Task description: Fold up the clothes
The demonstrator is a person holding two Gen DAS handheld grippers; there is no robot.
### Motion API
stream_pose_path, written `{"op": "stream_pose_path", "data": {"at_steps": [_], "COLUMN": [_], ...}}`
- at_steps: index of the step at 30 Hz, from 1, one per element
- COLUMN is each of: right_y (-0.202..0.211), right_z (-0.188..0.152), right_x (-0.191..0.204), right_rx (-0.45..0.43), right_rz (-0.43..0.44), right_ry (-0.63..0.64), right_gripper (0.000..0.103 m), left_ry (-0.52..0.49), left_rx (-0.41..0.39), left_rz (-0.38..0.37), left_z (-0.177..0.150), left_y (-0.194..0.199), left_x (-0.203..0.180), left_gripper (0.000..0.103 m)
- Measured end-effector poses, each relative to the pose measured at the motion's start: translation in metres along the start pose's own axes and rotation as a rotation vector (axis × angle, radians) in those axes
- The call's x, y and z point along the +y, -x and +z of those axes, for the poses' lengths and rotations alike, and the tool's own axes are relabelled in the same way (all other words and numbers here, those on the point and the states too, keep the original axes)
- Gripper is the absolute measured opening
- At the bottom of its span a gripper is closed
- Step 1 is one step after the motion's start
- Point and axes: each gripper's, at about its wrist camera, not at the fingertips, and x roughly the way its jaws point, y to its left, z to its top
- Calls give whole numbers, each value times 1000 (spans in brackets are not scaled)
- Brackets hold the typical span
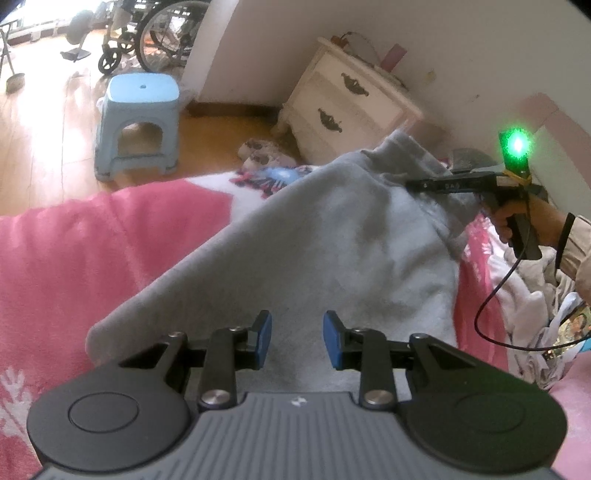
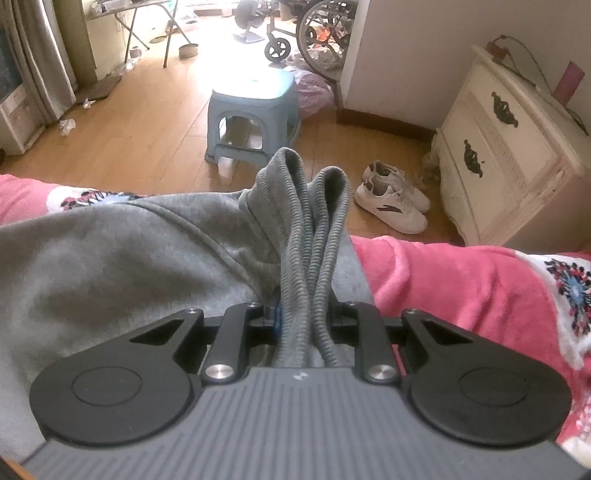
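A grey sweatshirt [image 1: 314, 236] lies spread on the pink blanket [image 1: 110, 236] of a bed. My left gripper [image 1: 297, 339] hovers low over the near part of the garment. Its blue pads [image 1: 264, 339] stand apart and nothing is pinched between them. In the right wrist view the garment's ribbed hem [image 2: 314, 221] is bunched into folds that rise up out of my right gripper [image 2: 304, 314], which is shut on it. The left wrist view shows the right gripper [image 1: 417, 184] at the far right end of the garment, held by a hand [image 1: 513, 218], with a green light on top.
A pale blue stool [image 2: 255, 110] stands on the wooden floor beyond the bed edge. White sneakers [image 2: 391, 199] lie beside a cream nightstand [image 2: 509, 147]. A wheelchair [image 1: 162, 33] stands further back. A heap of other clothes [image 1: 535, 306] lies on the bed at the right.
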Motion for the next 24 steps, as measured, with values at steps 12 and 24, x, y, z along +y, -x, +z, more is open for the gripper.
{"op": "stream_pose_path", "data": {"at_steps": [12, 24], "right_y": [50, 31], "right_z": [-16, -83], "right_x": [-77, -57], "right_rx": [-168, -45], "right_rz": [-110, 119], "right_ry": [-441, -941], "right_gripper": [76, 6], "left_ry": [13, 99], "left_rx": [8, -92], "left_rz": [18, 103], "left_z": [1, 15], "left_y": [1, 68], "left_x": [4, 12], "left_gripper": [31, 32]}}
